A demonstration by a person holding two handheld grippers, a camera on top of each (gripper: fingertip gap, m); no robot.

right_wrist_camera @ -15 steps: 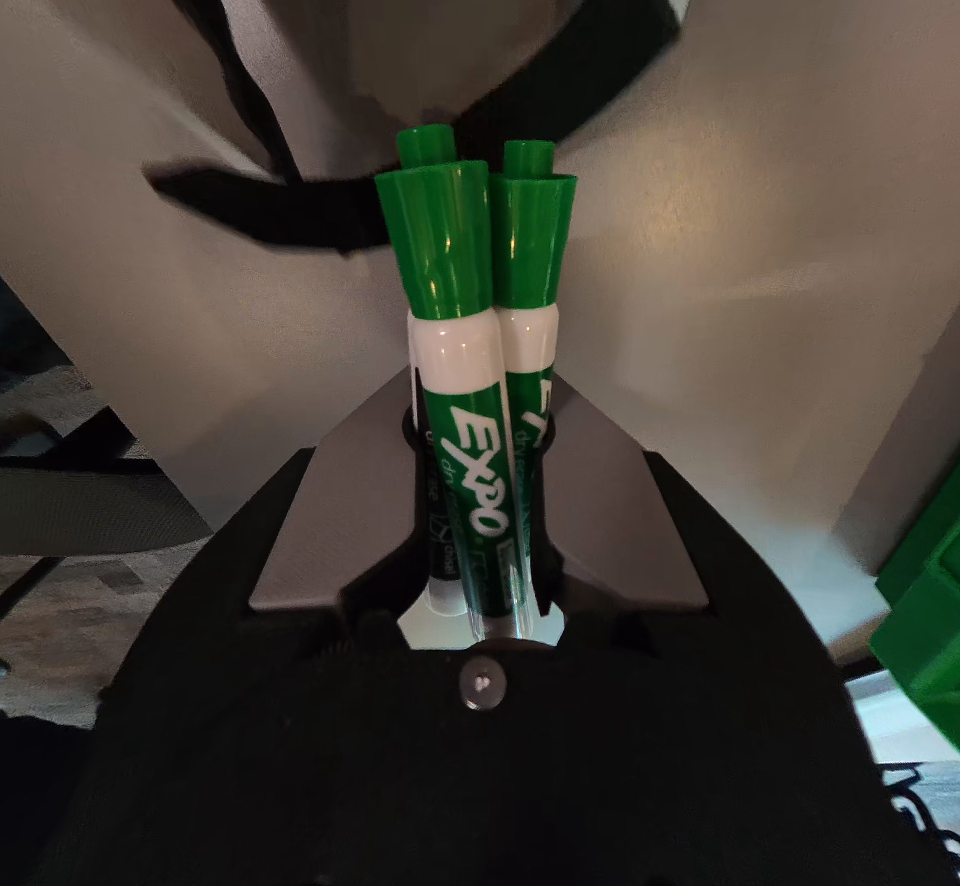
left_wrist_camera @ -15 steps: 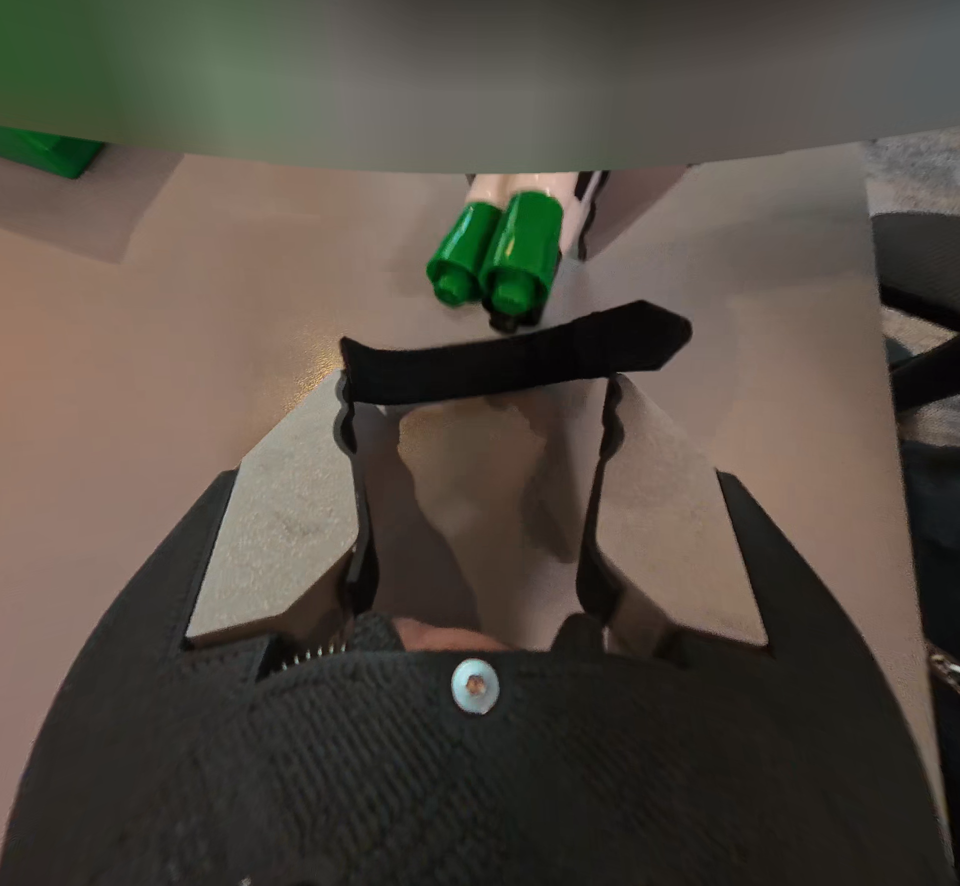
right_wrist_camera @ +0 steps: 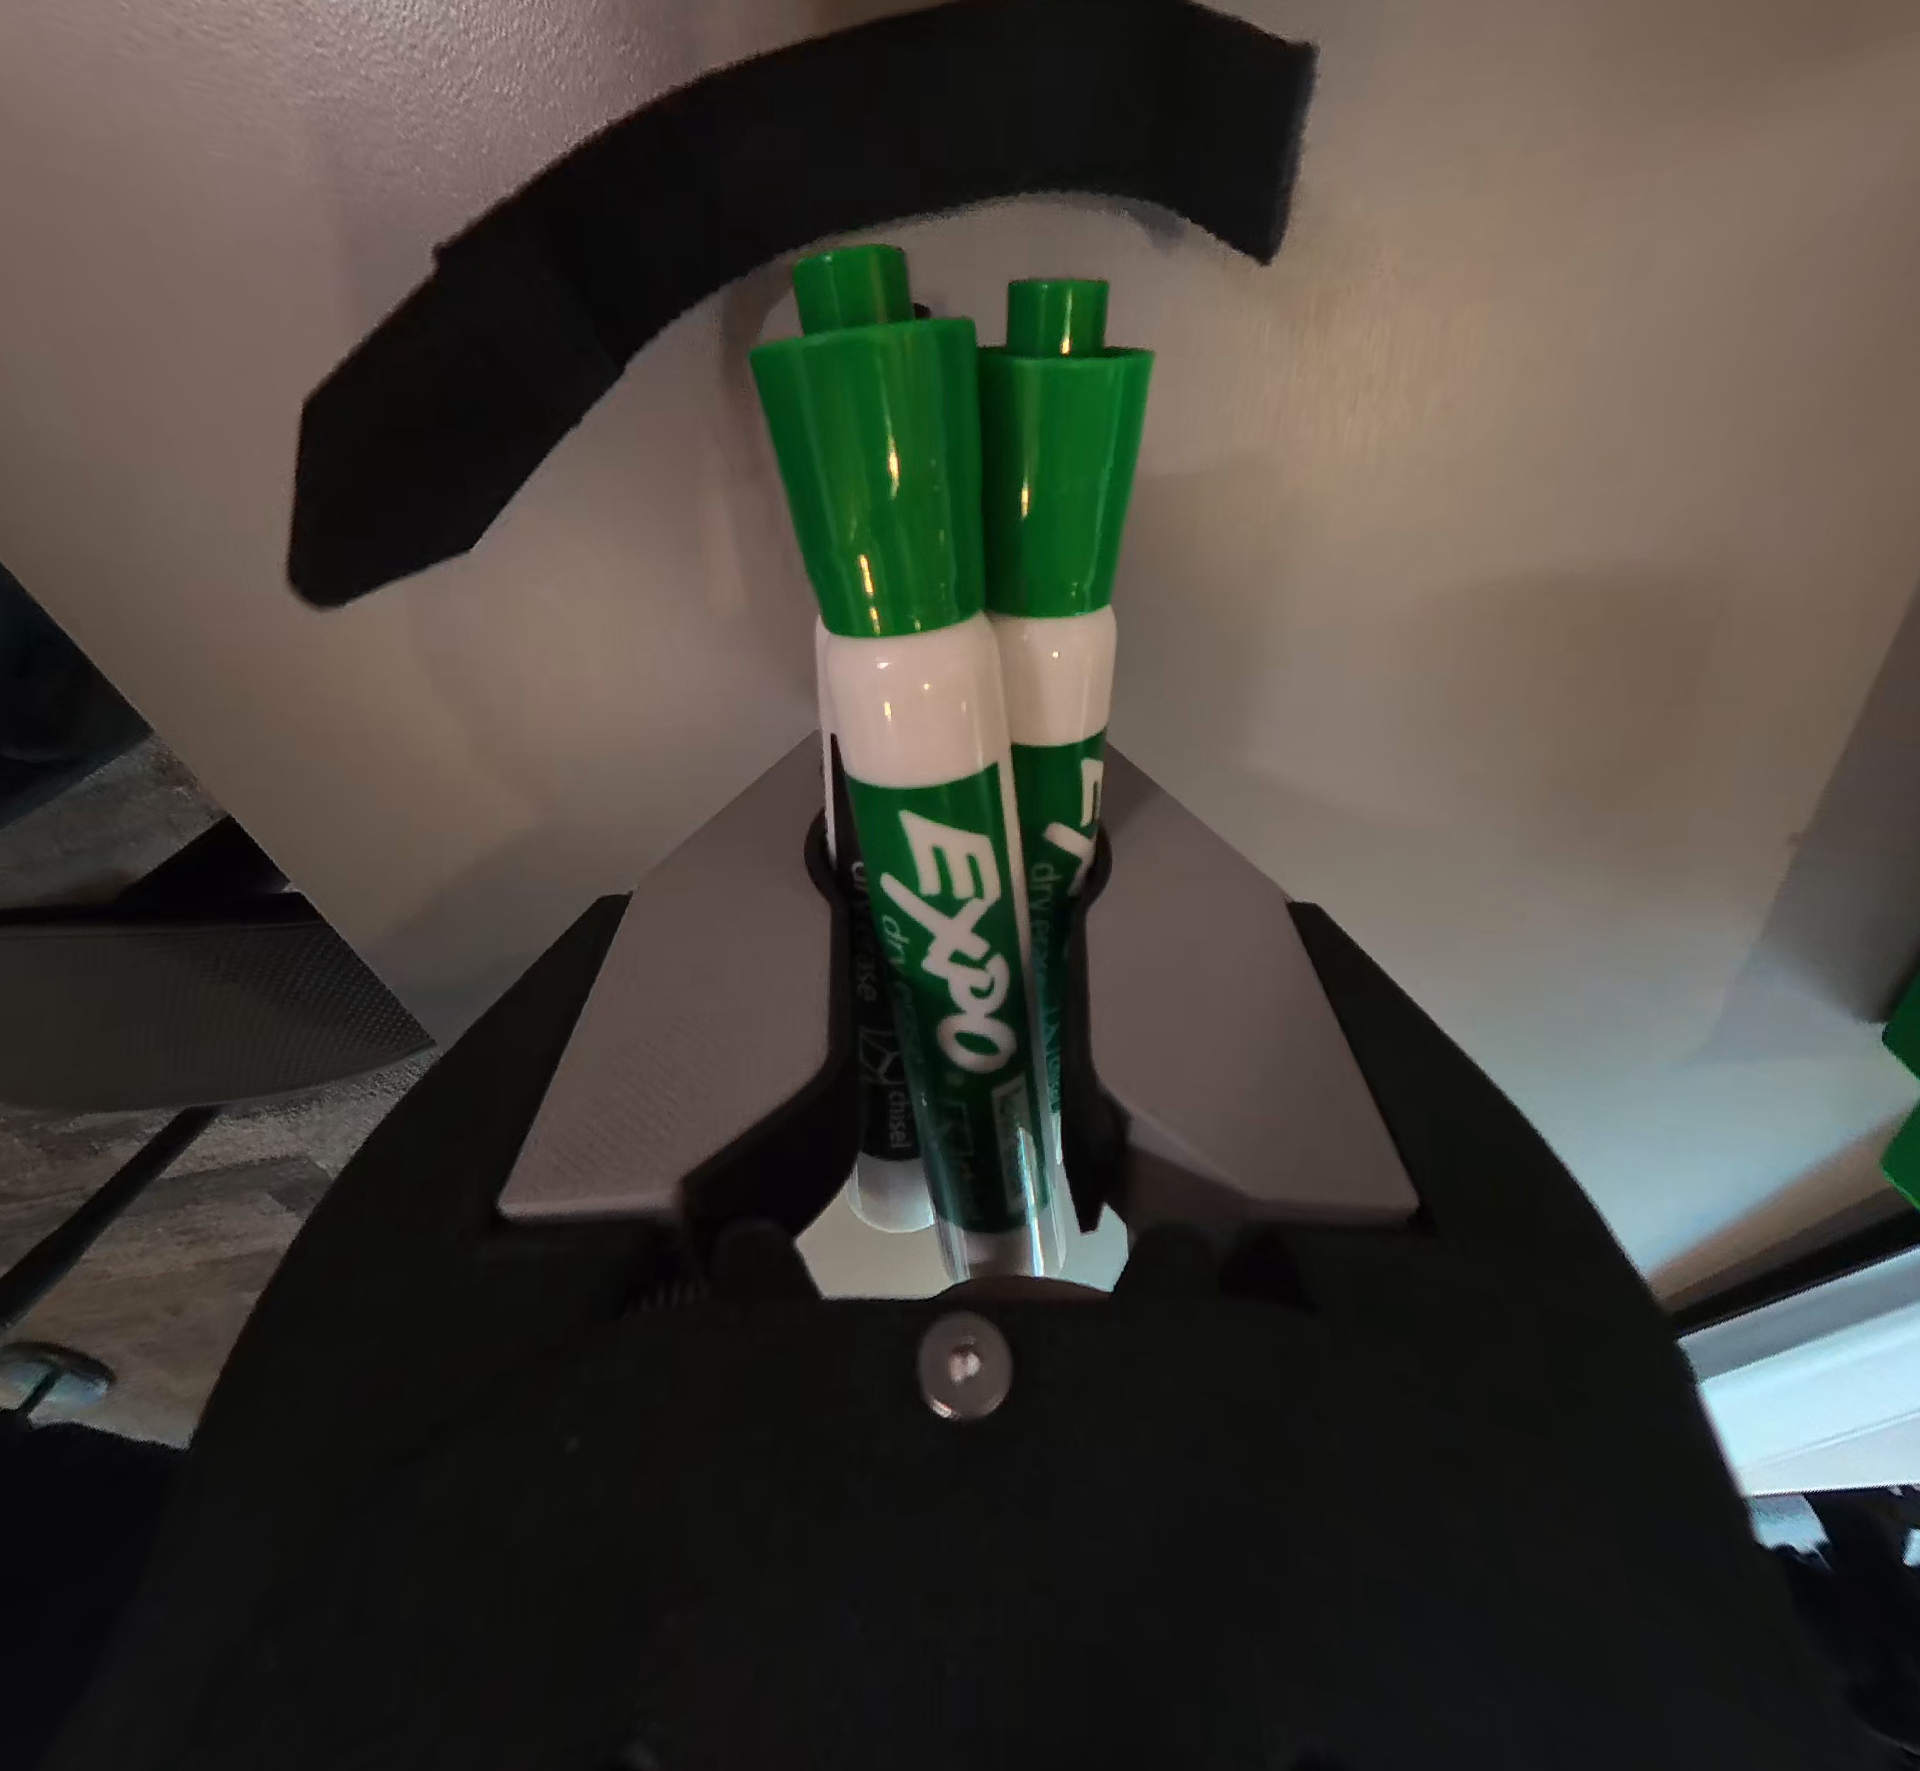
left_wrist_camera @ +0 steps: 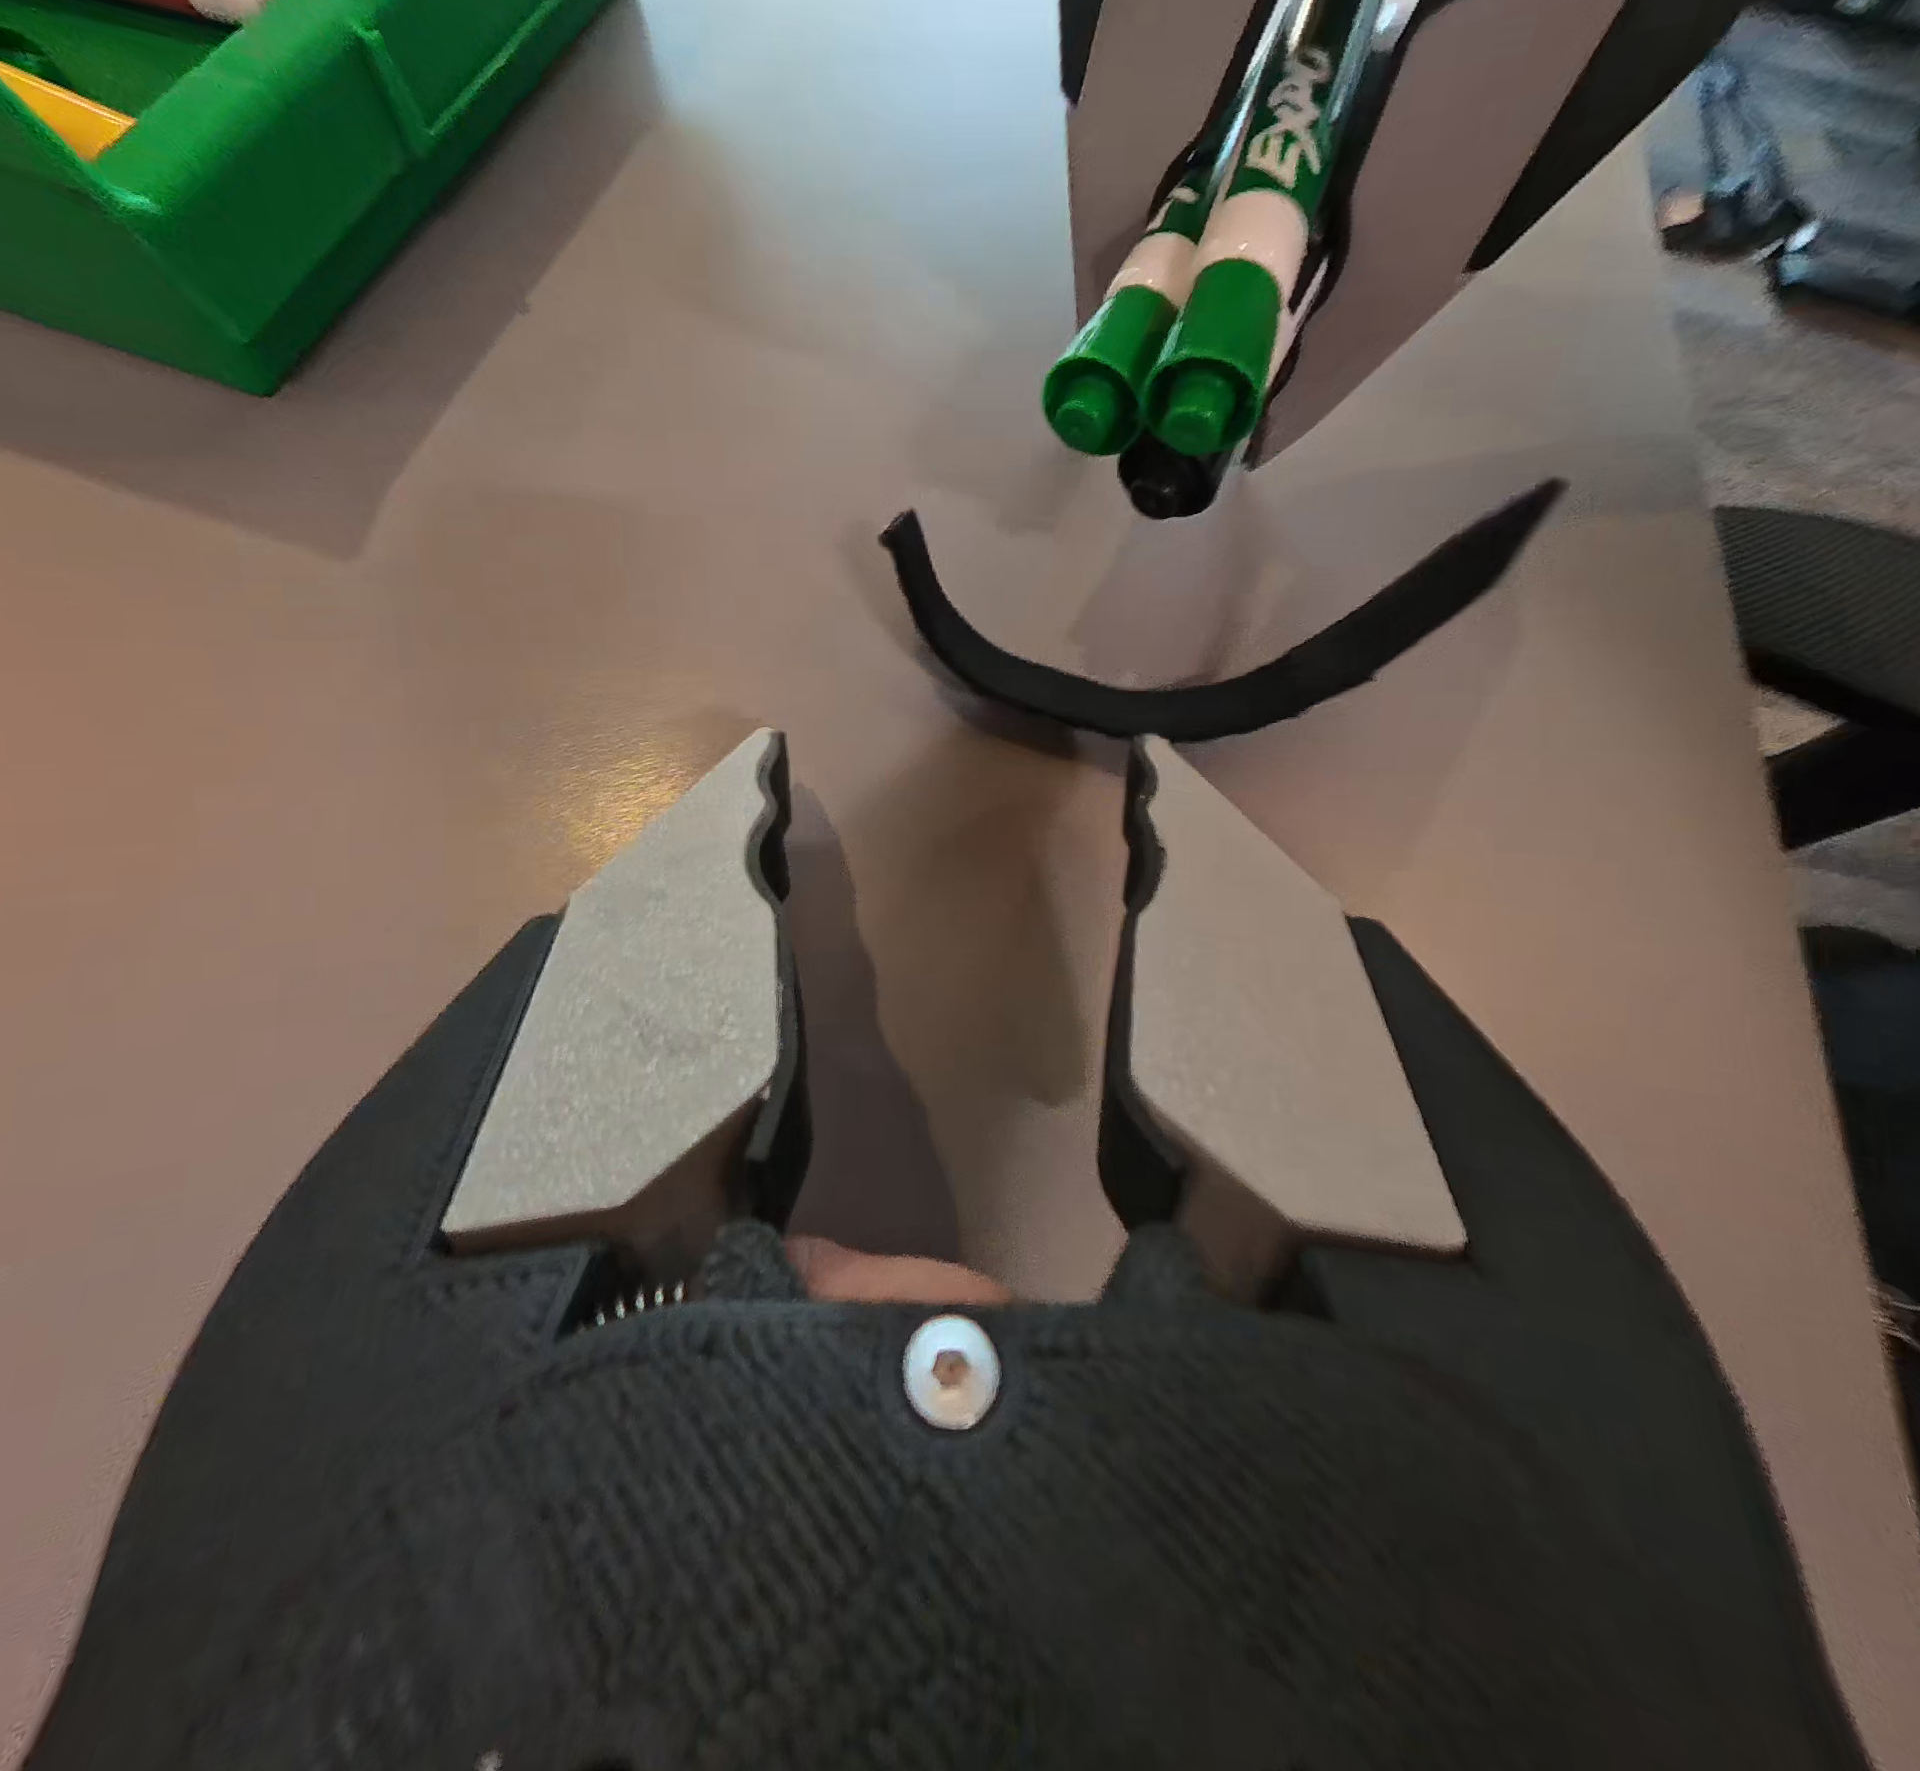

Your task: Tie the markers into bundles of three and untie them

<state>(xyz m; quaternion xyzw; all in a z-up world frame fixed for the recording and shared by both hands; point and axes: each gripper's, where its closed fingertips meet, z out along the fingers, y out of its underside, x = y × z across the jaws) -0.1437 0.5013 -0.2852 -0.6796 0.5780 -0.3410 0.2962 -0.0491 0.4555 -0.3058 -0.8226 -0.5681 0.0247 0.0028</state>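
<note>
The table [left_wrist_camera: 312,682] carries a green bin [left_wrist_camera: 343,111] at its far left, holding other markers, and well apart from it the working spot. What has changed over the last half-second: the black strap [left_wrist_camera: 1195,693], which then stretched across the left gripper's fingertips, now lies loose on the table in a shallow curve just ahead of them, both ends lifted, wrapped around nothing. The left gripper [left_wrist_camera: 956,776] has pulled back and up, so more of the table and the bin show in its view, and its jaws have narrowed though they remain apart with nothing between them; the right fingertip [left_wrist_camera: 1143,786] sits just at the strap's edge, and contact cannot be told. The judgement is that the strap is free of the markers, so either an untying is done or a new wrap is yet to begin; the strap would have to be picked up again for the latter. The right gripper [right_wrist_camera: 961,848] is unchanged: clamped on a bundle of markers [right_wrist_camera: 966,578], two green caps on top and a black cap underneath in the left view, pads pressing the barrels from both sides. It is held above the table, tilted down, caps pointing at the strap and toward the left gripper, which sits low and nearly level opposite.
</note>
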